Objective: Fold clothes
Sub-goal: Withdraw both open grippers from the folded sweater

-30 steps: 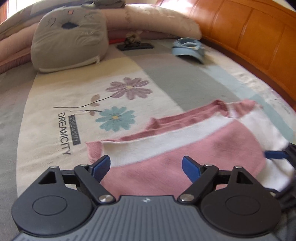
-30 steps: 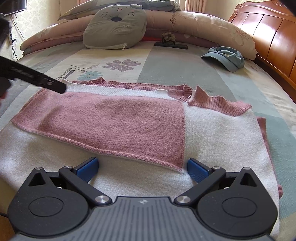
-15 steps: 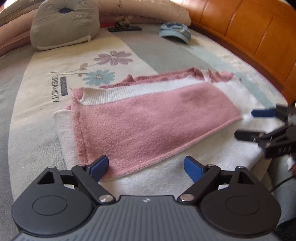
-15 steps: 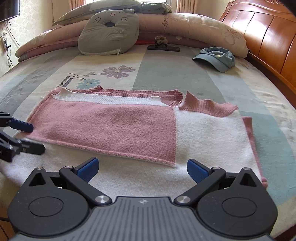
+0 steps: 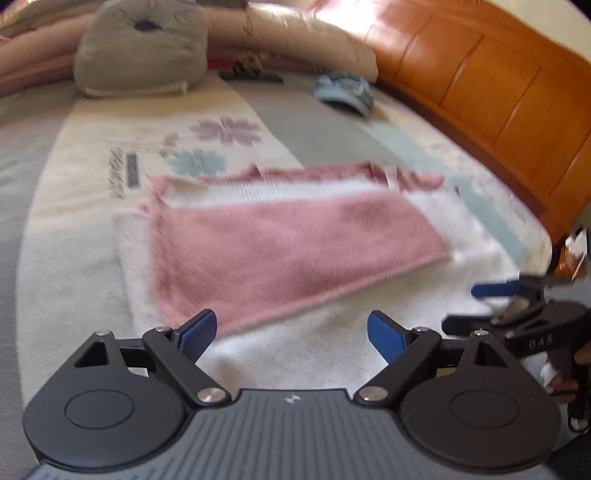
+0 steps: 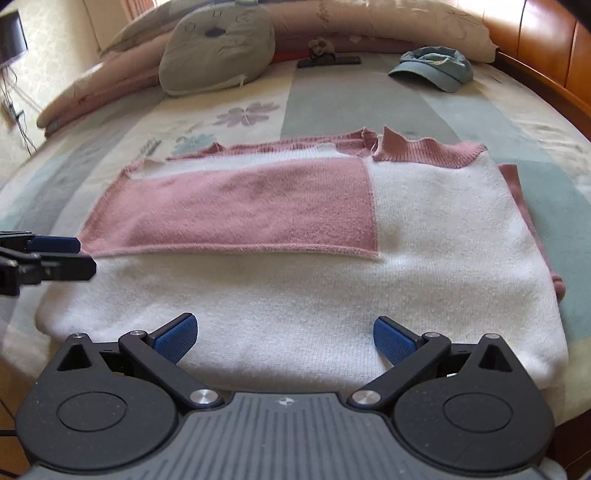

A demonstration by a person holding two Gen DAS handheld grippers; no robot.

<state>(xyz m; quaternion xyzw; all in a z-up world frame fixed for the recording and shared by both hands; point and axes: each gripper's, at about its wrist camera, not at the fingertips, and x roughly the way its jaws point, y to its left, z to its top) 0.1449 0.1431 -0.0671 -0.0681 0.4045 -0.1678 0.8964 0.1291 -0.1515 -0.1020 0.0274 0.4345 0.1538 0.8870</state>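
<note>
A pink and white knit sweater (image 6: pixel 288 236) lies flat on the bed, with a pink part folded across its white body; it also shows in the left wrist view (image 5: pixel 288 251). My left gripper (image 5: pixel 291 332) is open and empty, just above the sweater's near white edge at its left end. My right gripper (image 6: pixel 284 336) is open and empty over the near white edge. The right gripper also shows at the right of the left wrist view (image 5: pixel 480 306), and the left gripper at the left of the right wrist view (image 6: pixel 74 254).
A grey cat-face cushion (image 6: pixel 218 48), long pink pillows (image 6: pixel 388 22), a blue cap (image 6: pixel 436 68) and a dark hair clip (image 6: pixel 325 59) lie at the head of the bed. A wooden bed frame (image 5: pixel 491 85) runs along the right. The floral bedspread (image 6: pixel 243 114) surrounds the sweater.
Both grippers have drawn back toward the sweater's near edge. The left gripper, earlier over the pink fold, now hovers open at the near left edge. The sweater lies unchanged.
</note>
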